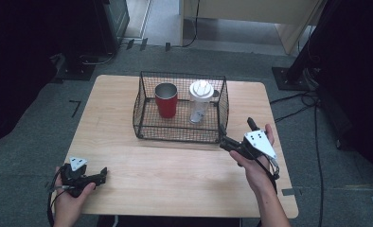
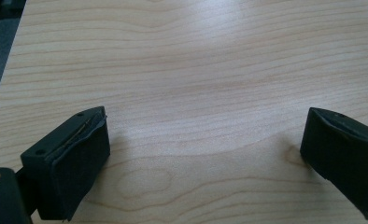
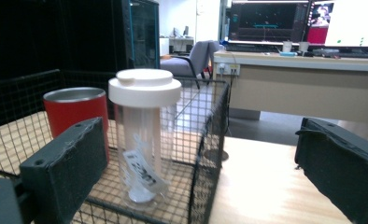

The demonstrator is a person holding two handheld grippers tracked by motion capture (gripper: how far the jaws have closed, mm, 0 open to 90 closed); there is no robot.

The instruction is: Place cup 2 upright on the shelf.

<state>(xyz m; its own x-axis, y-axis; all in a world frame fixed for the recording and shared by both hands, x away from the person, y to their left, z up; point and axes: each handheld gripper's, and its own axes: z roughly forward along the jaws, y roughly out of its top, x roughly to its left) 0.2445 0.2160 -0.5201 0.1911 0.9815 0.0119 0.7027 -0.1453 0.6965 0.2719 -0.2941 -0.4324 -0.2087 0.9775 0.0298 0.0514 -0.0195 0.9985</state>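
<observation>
Nothing lifted yet: clear plastic bottle (image 3: 144, 140) with white screw lid standing upright inside the black wire basket (image 1: 181, 134), just right of the red metal cup (image 1: 166, 100), both untouched. Right gripper (image 1: 228, 140) at the basket's near right corner, jaws spread wide and empty, pointed at the bottle through the mesh; left gripper (image 1: 102, 175) well off to the basket's near left, low over bare pale wood-grain table (image 2: 196, 70), jaws likewise wide with nothing between. Reach, grasp and lift all left to do, by the look of it.
</observation>
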